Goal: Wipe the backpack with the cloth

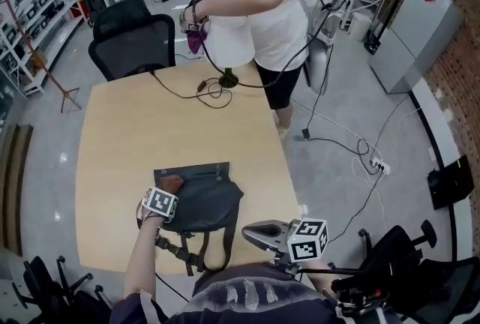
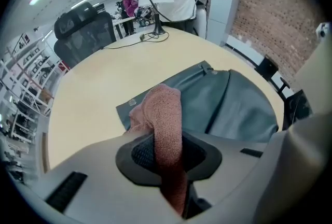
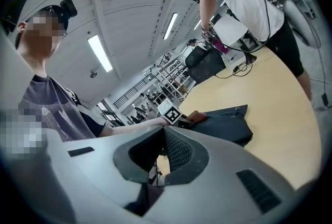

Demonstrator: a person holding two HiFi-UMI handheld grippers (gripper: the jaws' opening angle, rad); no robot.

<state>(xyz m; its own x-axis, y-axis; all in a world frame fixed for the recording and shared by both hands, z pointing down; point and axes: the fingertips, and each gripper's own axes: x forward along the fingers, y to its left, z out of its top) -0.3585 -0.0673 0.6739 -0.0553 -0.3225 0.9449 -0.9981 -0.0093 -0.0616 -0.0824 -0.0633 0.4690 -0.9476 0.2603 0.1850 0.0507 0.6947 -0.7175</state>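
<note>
A dark grey backpack (image 1: pixel 204 199) lies flat on the near part of the wooden table (image 1: pixel 135 127), its straps hanging toward the front edge. My left gripper (image 1: pixel 166 191) rests at the backpack's left top corner, shut on a pinkish-brown cloth (image 2: pixel 165 124) that sticks up between its jaws. The cloth (image 1: pixel 172 184) touches the backpack (image 2: pixel 233 109) fabric. My right gripper (image 1: pixel 251 232) hangs low at the table's near right edge, right of the straps, away from the bag. Its jaws look shut with nothing between them (image 3: pixel 158 153). The backpack (image 3: pixel 225 124) shows beyond it.
Another person (image 1: pixel 277 7) stands at the table's far side, holding a gripper with a purple cloth (image 1: pixel 195 37) over a white lamp-like object (image 1: pixel 229 41). A black cable (image 1: pixel 210 90) coils on the far tabletop. Black office chairs (image 1: pixel 131 41) stand behind it; floor cables (image 1: pixel 352 150) run at the right.
</note>
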